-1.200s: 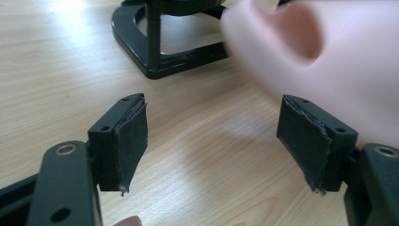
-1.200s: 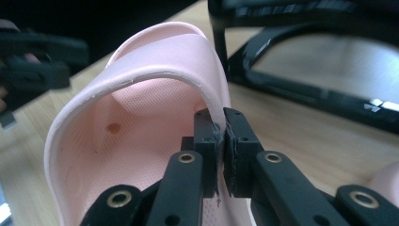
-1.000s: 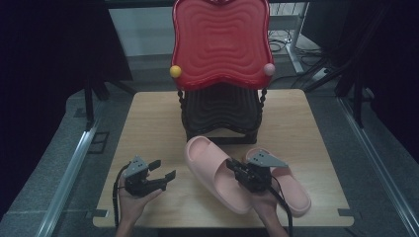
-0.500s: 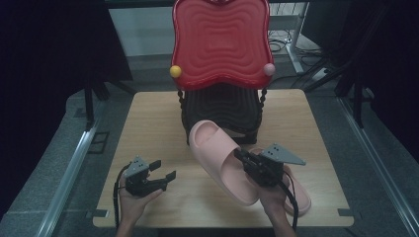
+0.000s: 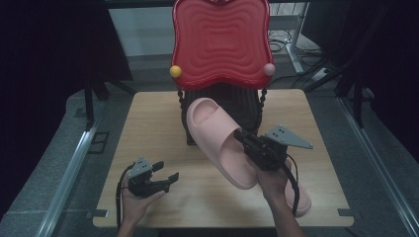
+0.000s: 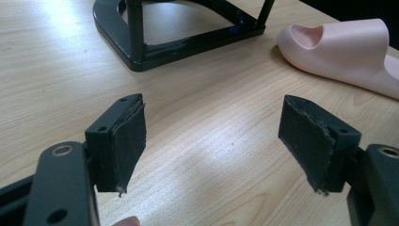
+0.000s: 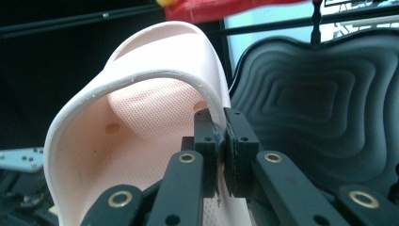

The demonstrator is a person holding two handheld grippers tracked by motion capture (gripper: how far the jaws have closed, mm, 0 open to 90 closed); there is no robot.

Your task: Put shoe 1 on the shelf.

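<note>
A pink slipper [image 5: 217, 133] hangs tilted in the air in front of the rack, its toe toward the black lower shelf [image 5: 232, 101]. My right gripper [image 5: 240, 136] is shut on the edge of its strap; the right gripper view shows the jaws of that gripper [image 7: 219, 117] pinching the strap rim of the slipper [image 7: 141, 117]. The second pink slipper [image 5: 300, 196] lies on the table under my right hand and appears in the left gripper view as a slipper [image 6: 348, 52] on the wood. My left gripper [image 5: 166, 171] rests open and holds nothing, its jaws [image 6: 211, 136] wide apart above bare wood.
A rack stands at the table's far middle, with a red wavy top tray [image 5: 220, 42] above the black wavy shelf [image 7: 320, 103] and a black base [image 6: 174, 37]. The wooden table [image 5: 148, 118] has bare surface left and right of the rack. Dark floor surrounds it.
My right gripper has lifted the pink slipper off the table and carried it up and forward toward the rack's black shelf. The left gripper has stayed in place, open.
</note>
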